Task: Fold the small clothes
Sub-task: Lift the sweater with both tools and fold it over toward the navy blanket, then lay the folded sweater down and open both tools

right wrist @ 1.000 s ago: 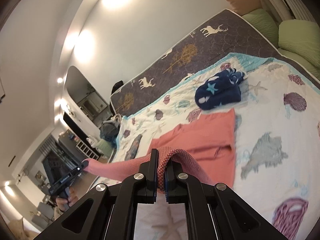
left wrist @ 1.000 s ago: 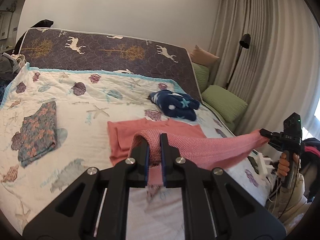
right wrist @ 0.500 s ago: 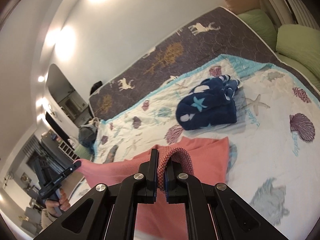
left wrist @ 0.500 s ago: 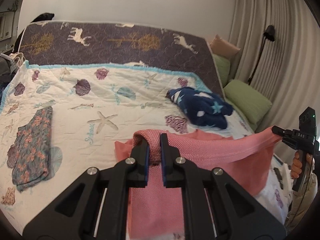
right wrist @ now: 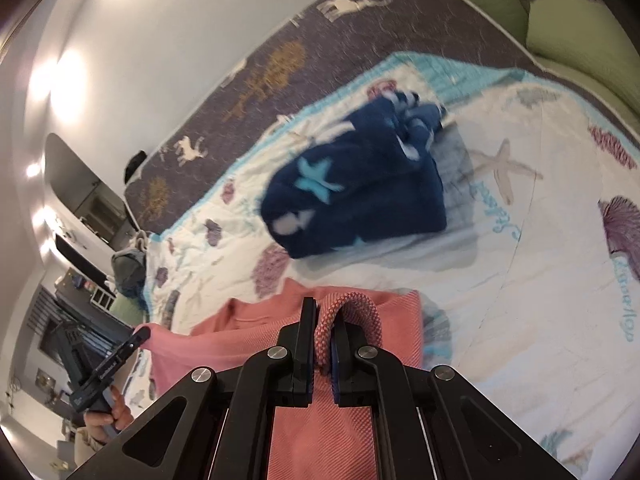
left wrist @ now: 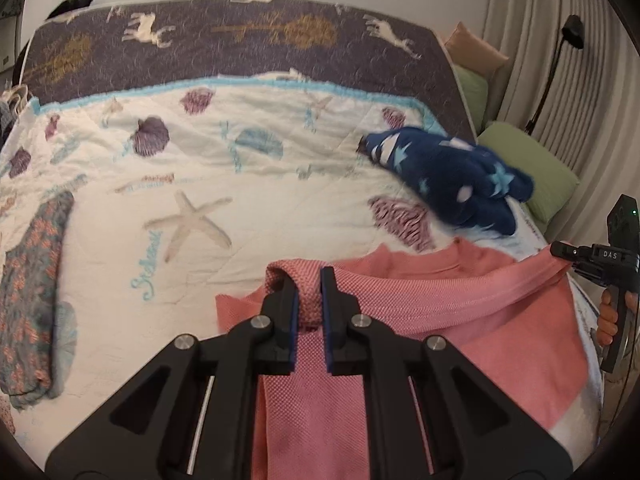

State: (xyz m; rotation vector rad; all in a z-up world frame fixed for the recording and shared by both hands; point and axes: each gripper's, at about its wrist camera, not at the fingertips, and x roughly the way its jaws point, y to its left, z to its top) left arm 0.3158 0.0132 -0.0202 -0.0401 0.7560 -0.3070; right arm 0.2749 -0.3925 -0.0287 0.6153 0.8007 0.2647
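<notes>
Both grippers carry pink garment (left wrist: 420, 312) forward, lower over bed (left wrist: 240, 200) | left gripper (left wrist: 307, 300), right gripper (right wrist: 322, 332) clamped on its edge | risk: uneven release skews fold

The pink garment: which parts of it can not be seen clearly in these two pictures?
- Pink garment, near end: in the left wrist view the left hand-held gripper covers it and the bottom edge cuts it off.
- Pinched fold: in the right wrist view it is hidden between the pads of the right hand-held gripper.
- Garment type: not visible, because it is doubled over on the quilt.
</notes>
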